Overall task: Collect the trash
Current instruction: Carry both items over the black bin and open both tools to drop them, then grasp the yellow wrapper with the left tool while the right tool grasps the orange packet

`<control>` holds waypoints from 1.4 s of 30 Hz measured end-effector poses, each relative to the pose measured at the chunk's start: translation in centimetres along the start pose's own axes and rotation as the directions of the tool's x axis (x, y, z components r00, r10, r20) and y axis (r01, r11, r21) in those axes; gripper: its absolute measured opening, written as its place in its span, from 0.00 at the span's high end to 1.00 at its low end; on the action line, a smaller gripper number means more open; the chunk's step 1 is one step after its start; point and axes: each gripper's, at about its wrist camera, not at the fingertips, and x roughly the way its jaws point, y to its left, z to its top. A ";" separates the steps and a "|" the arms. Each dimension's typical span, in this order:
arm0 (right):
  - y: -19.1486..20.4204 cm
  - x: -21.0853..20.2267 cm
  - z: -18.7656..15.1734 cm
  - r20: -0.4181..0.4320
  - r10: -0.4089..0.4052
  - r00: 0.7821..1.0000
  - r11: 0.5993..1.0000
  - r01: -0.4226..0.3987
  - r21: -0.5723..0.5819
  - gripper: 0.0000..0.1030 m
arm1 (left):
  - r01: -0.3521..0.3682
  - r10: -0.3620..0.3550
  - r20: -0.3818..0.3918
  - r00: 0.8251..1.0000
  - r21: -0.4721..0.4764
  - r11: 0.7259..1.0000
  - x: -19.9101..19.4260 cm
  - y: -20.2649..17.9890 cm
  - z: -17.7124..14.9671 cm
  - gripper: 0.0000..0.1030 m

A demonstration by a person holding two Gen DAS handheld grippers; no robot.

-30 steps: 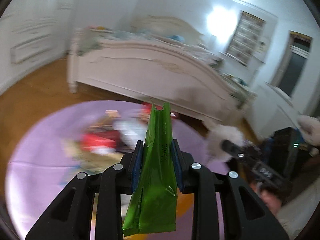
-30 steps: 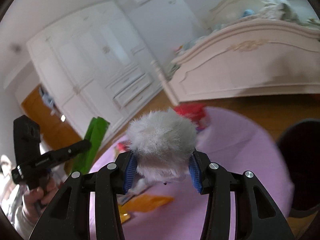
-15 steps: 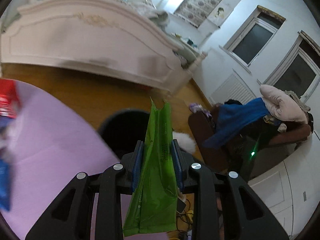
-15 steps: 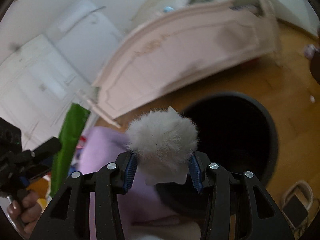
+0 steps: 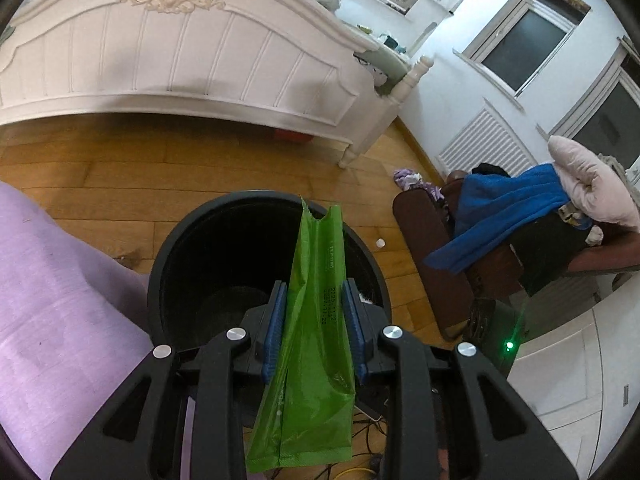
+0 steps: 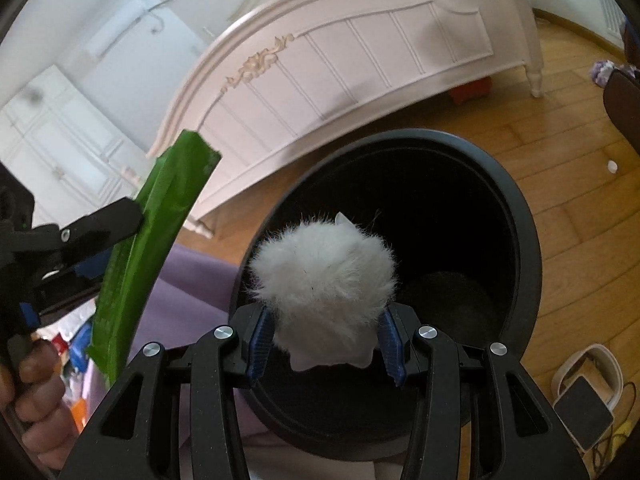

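A green foil pouch stands upright between the blue pads of my left gripper, which is shut on it. Just beyond it a black trash bin opens on the wooden floor. In the right wrist view my right gripper is shut on a white fluffy ball, held over the mouth of the same black bin. At the left of that view, the green pouch shows in the left gripper, held by a person's hand.
A purple rug reaches the bin's left side. A white bed footboard stands behind on the wooden floor. A brown chair with a blue cloth sits to the right. Cables and a small device lie near the bin. Loose wrappers lie on the rug.
Both grippers swung away from the litter on the rug to the black bin and tilted downward. Each keeps its item: the pouch and the fluffy ball now sit over the bin.
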 end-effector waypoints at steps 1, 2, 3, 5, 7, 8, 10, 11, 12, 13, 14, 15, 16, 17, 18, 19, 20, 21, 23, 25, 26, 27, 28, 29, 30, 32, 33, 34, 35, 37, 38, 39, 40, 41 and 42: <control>0.3 0.2 0.3 -0.004 0.001 1.000 1.000 -0.001 -0.002 0.55 | -0.008 0.008 -0.003 1.000 0.003 1.000 0.2 0.0 0.0 0.71; 0.4 0.3 0.3 -0.007 0.003 1.000 1.000 -0.003 -0.005 0.55 | -0.014 0.014 -0.005 1.000 0.005 1.000 0.3 -0.1 0.0 0.70; 0.5 0.2 0.4 -0.011 0.004 1.000 1.000 -0.004 -0.006 0.55 | -0.024 0.024 -0.003 1.000 0.009 1.000 0.4 -0.2 0.0 0.69; 0.5 0.3 0.6 -0.016 0.004 1.000 1.000 -0.004 -0.001 0.45 | -0.049 0.049 0.001 0.999 0.018 0.999 0.4 -0.2 -0.1 0.66; 0.5 0.2 0.6 -0.013 0.006 1.000 1.000 -0.006 0.000 0.40 | -0.059 0.059 0.000 0.998 0.017 0.998 0.3 -0.2 -0.2 0.60; 0.5 0.0 0.6 -0.010 0.004 1.000 1.000 -0.004 -0.003 0.38 | -0.063 0.063 0.000 0.998 0.014 0.998 0.1 0.0 -0.3 0.55; 0.6 -0.5 0.6 -0.002 0.003 1.000 1.000 -0.003 -0.012 0.35 | -0.076 0.076 0.017 0.997 0.014 0.997 -0.4 -0.1 -0.3 0.39; 0.7 -0.7 0.6 0.000 0.004 1.000 1.000 -0.004 -0.015 0.35 | -0.077 0.077 0.027 0.997 0.018 0.997 -0.7 -0.2 -0.3 0.38; 1.0 -1.0 0.5 0.002 0.003 1.000 1.000 -0.003 -0.018 0.35 | -0.077 0.076 0.034 0.997 0.022 0.997 -1.1 -0.3 -0.4 0.38; 1.2 -1.3 0.4 0.004 0.002 1.000 1.000 -0.002 -0.020 0.35 | -0.073 0.072 0.038 0.997 0.021 0.997 -1.5 -0.3 -0.5 0.38; 1.4 -1.6 0.4 0.008 0.005 1.000 1.000 -0.005 -0.022 0.35 | -0.068 0.067 0.043 0.997 0.017 0.998 -1.9 -0.3 -0.6 0.38; 1.8 -2.0 0.2 0.011 0.010 1.000 1.000 -0.010 -0.028 0.35 | -0.062 0.061 0.053 0.997 0.010 0.998 -2.6 -0.3 -0.7 0.38; 2.3 -2.3 0.3 0.014 0.012 1.000 0.999 -0.011 -0.034 0.35 | -0.058 0.058 0.063 0.996 0.008 0.998 -3.1 -0.3 -0.9 0.37; 2.6 -2.6 0.2 0.016 0.014 1.000 0.999 -0.014 -0.043 0.35 | -0.058 0.058 0.075 0.996 0.006 0.998 -3.8 -0.3 -1.1 0.36; 3.1 -2.9 0.1 0.019 0.018 1.000 0.998 -0.017 -0.052 0.35 | -0.064 0.064 0.095 0.993 0.005 0.998 -4.9 -0.2 -1.5 0.35; 3.8 -3.3 0.1 0.022 0.025 0.999 0.998 -0.024 -0.065 0.35 | -0.069 0.068 0.103 0.992 0.005 0.998 -5.5 -0.3 -1.7 0.35; 4.5 -3.6 0.0 0.024 0.033 0.999 0.997 -0.031 -0.077 0.35 | -0.073 0.073 0.113 0.991 0.002 0.997 -6.3 -0.2 -2.0 0.35; 5.1 -3.9 0.0 0.025 0.039 0.999 0.996 -0.037 -0.086 0.35 | -0.078 0.078 0.125 0.989 -0.005 0.997 -7.3 0.1 -2.5 0.35; 7.0 -4.5 0.0 0.025 0.061 0.998 0.991 -0.058 -0.120 0.35 | -0.086 0.088 0.144 0.986 -0.020 0.996 -9.1 0.5 -3.3 0.35; 8.9 -4.9 -0.2 0.021 0.082 0.996 0.985 -0.077 -0.157 0.28 | -0.103 0.109 0.169 0.980 -0.044 0.994 -11.4 1.4 -4.6 0.35; 9.9 -5.2 -0.3 0.022 0.092 0.996 0.980 -0.086 -0.179 0.24 | -0.111 0.119 0.177 0.977 -0.055 0.992 -12.3 1.7 -4.9 0.35; 10.9 -5.4 -0.5 0.020 0.104 0.994 0.975 -0.098 -0.200 0.23 | -0.130 0.144 0.190 0.971 -0.082 0.988 -13.8 2.6 -5.8 0.34; 12.3 -5.5 -0.7 0.008 0.119 0.993 0.967 -0.114 -0.228 0.23 | -0.140 0.157 0.198 0.968 -0.097 0.985 -14.6 2.9 -6.2 0.34; 13.5 -5.6 -1.0 -0.004 0.132 0.991 0.959 -0.129 -0.252 0.23 | -0.151 0.174 0.208 0.962 -0.120 0.981 -15.6 3.5 -6.8 0.34; 14.8 -5.7 -1.3 -0.021 0.145 0.989 0.950 -0.145 -0.278 0.23 | -0.165 0.196 0.223 0.955 -0.149 0.975 -17.2 4.4 -7.7 0.33; 17.3 -5.7 -2.2 -0.065 0.173 0.983 0.927 -0.185 -0.325 0.23 | -0.204 0.251 0.258 0.933 -0.194 0.959 -20.0 5.7 -9.5 0.21; 18.5 -5.7 -2.7 -0.088 0.185 0.979 0.914 -0.204 -0.349 0.23 | -0.226 0.279 0.275 0.920 -0.211 0.951 -21.2 6.2 -10.3 0.18; 19.8 -5.7 -3.3 -0.115 0.195 0.974 0.899 -0.224 -0.376 0.23 | -0.248 0.308 0.286 0.907 -0.227 0.942 -22.4 6.7 -10.9 0.18; 21.0 -5.6 -4.0 -0.139 0.201 0.970 0.885 -0.241 -0.398 0.23 | -0.269 0.335 0.296 0.895 -0.242 0.932 -23.5 7.3 -11.7 0.17; 23.3 -5.4 -5.5 -0.191 0.209 0.959 0.855 -0.274 -0.440 0.20 | -0.314 0.403 0.314 0.859 -0.298 0.902 -26.3 8.9 -13.7 0.16; 24.3 -5.3 -6.2 -0.213 0.209 0.955 0.843 -0.286 -0.456 0.20 | -0.325 0.423 0.319 0.848 -0.317 0.891 -27.0 9.1 -14.3 0.16; 25.2 -5.1 -6.9 -0.234 0.208 0.950 0.830 -0.298 -0.471 0.20 | -0.334 0.447 0.326 0.833 -0.347 0.876 -28.1 9.8 -15.3 0.16; 26.1 -5.0 -7.9 -0.255 0.202 0.945 0.815 -0.307 -0.491 0.20 | -0.342 0.467 0.330 0.821 -0.371 0.863 -29.1 10.2 -16.2 0.16; 26.9 -4.9 -8.7 -0.272 0.194 0.942 0.803 -0.312 -0.507 0.20 | -0.349 0.485 0.332 0.809 -0.391 0.851 -29.7 10.6 -17.2 0.16; 27.7 -4.8 -9.7 -0.287 0.186 0.940 0.792 -0.317 -0.521 0.20 | -0.363 0.511 0.328 0.794 -0.419 0.833 -30.5 11.3 -18.3 0.15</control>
